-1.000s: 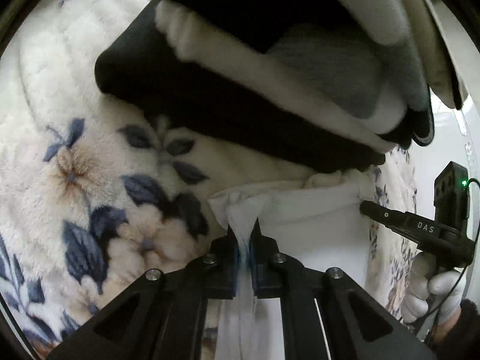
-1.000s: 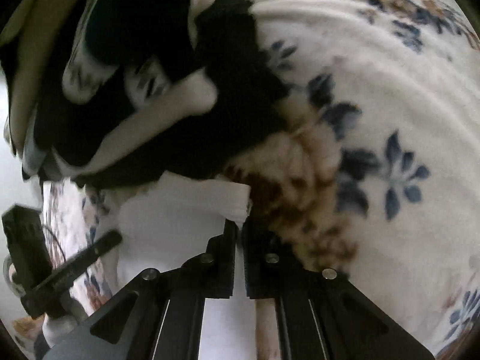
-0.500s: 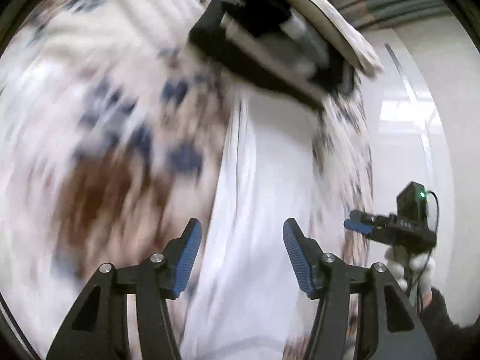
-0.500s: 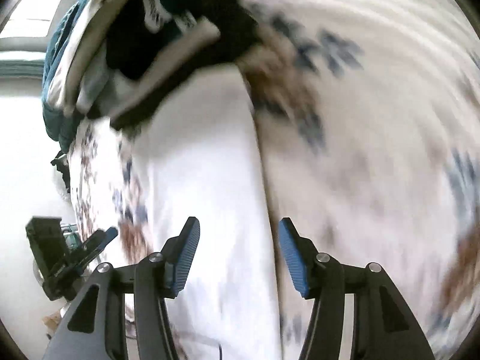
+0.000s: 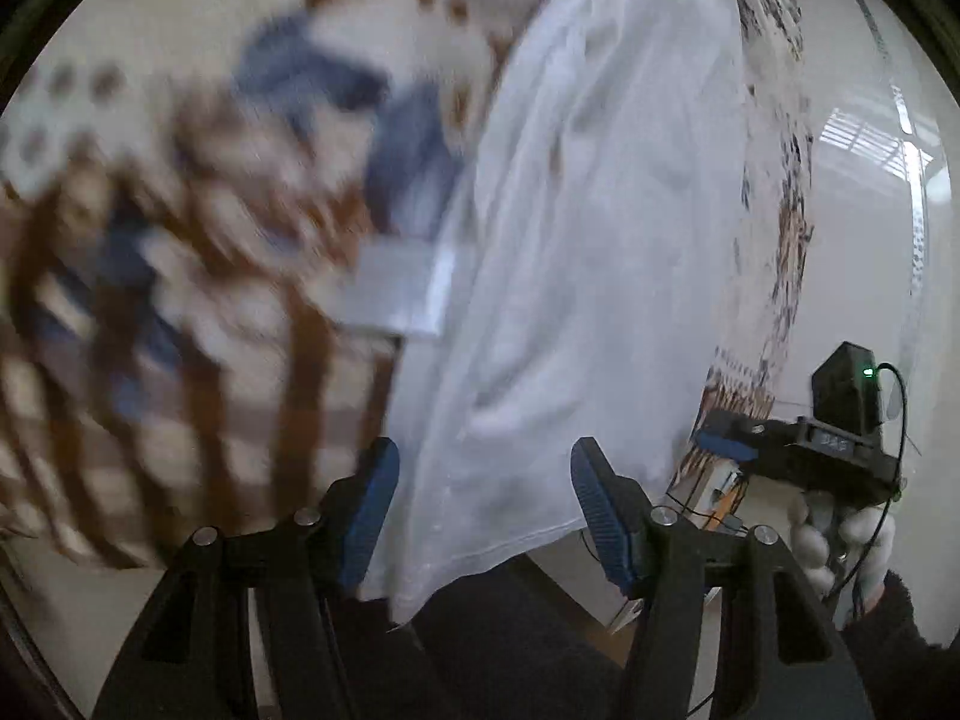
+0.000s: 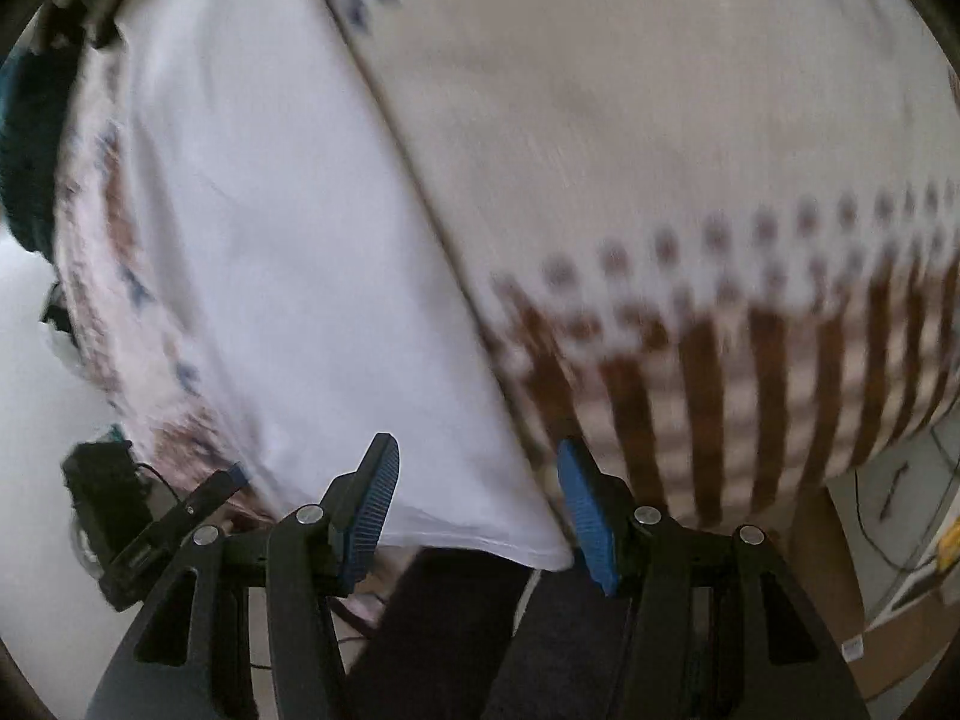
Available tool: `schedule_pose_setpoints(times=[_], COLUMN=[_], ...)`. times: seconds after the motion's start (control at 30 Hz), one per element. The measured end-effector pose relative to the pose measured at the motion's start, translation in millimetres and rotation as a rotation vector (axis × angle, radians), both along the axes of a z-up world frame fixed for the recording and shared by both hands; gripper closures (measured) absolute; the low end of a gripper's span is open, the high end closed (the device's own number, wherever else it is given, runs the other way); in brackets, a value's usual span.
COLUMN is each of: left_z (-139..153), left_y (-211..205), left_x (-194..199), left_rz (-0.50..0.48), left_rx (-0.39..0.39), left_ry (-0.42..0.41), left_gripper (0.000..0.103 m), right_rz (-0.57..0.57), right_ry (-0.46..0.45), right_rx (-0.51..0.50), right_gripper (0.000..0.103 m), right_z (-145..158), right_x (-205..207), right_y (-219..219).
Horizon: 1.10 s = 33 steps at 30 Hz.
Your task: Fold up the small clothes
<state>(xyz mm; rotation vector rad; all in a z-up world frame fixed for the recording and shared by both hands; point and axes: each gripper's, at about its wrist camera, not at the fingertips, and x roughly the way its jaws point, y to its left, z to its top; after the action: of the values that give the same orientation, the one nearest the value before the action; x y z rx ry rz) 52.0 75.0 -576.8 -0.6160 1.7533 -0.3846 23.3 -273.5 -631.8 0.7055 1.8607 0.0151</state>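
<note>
On the flowered blanket [image 5: 198, 192] a white garment [image 5: 588, 228] is lying spread out in a long strip, running from the far end of the bed down to the near edge, where its hem is hanging over. The blanket is showing blue flowers and, nearer, brown stripes and dots, though much of it is blurring in both views.

In the left wrist view the left gripper [image 5: 485, 516] is standing wide apart, its blue-padded fingers [image 5: 367, 519] gripping nothing; the garment's near hem is lying between and just beyond them, and whether the pads are touching the cloth cannot be told. To the right, the right gripper [image 5: 723, 449] is showing in a white-gloved hand [image 5: 840, 540], off the right edge of the bed.

In the right wrist view the right gripper [image 6: 477, 510] is likewise standing wide apart and holding nothing, with the hem of the garment [image 6: 288, 228] lying just past its pads [image 6: 585, 516]. The left gripper [image 6: 237, 474] is showing at the lower left, beside the bed's edge. Dark clothing [image 6: 36, 138] is sitting at the far left. Near the bottom, dark trousers [image 6: 444, 630] are filling the gap below the hem.
</note>
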Motion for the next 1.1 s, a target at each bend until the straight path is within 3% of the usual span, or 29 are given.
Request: schedule_pose_setpoints(times=[0.07,0.13,0.17,0.2,0.23,0.27,0.3,0.4,0.53,0.63,0.67,0.7,0.77,0.9,1.0,1.1], left_z=[-1,-2,-1,0,1,5,9,12,-17,-3,8,20,49,88,90,74], left_y=[-10,-14,-14,-14,-16,-12,-8,4,13,18,17,19,24,27,19,12], left_x=[3,1,2,4,2,1,-1,-10,-18,-5,4,13,37,117,189,260], left_rz=[-0.009,-0.022,-0.028,-0.015,-0.002,0.005,0.003,-0.014,-0.037,-0.091,-0.104,-0.106,-0.074,0.029,0.055,0.098], left_rx=[0.004,0.018,0.034,0.028,0.017,0.014,0.017,0.023,0.024,0.032,0.033,0.035,0.0,-0.092,-0.096,-0.098], left_ry=[-0.034,-0.059,-0.064,-0.07,-0.075,-0.085,-0.098,-0.107,-0.019,-0.029,-0.046,-0.069,-0.145,-0.279,-0.367,-0.395], left_gripper=[0.048,0.068,0.093,0.098,0.098,0.099,0.1,0.101,0.101,0.096,0.083,0.059,0.036,0.035,0.035,0.035], right_rz=[-0.029,-0.058,-0.072,-0.089,-0.107,-0.113,-0.115,-0.099,-0.116,-0.017,0.02,0.054,0.089,0.084,0.064,0.052], right_ry=[0.022,0.034,0.038,0.034,0.021,0.017,0.017,-0.024,-0.006,0.047,0.066,0.076,0.038,-0.111,-0.219,-0.327], right_rx=[0.009,0.029,0.03,0.032,0.044,0.047,0.049,0.035,0.021,-0.018,-0.017,-0.019,0.003,-0.006,0.004,-0.017], right_gripper=[0.046,0.046,0.046,0.049,0.063,0.085,0.094,0.1,0.101,0.095,0.086,0.08,0.054,0.038,0.036,0.036], right_z=[-14,-25,-29,-31,-34,-37,-36,-25,-24,-30,-28,-25,-7,43,64,70], right_x=[-22,-36,-40,-41,-41,-43,-48,-62,-73,-56,-50,-42,-24,32,91,165], right_y=[1,8,14,17,21,25,23,20,10,13,16,21,24,18,5,-10])
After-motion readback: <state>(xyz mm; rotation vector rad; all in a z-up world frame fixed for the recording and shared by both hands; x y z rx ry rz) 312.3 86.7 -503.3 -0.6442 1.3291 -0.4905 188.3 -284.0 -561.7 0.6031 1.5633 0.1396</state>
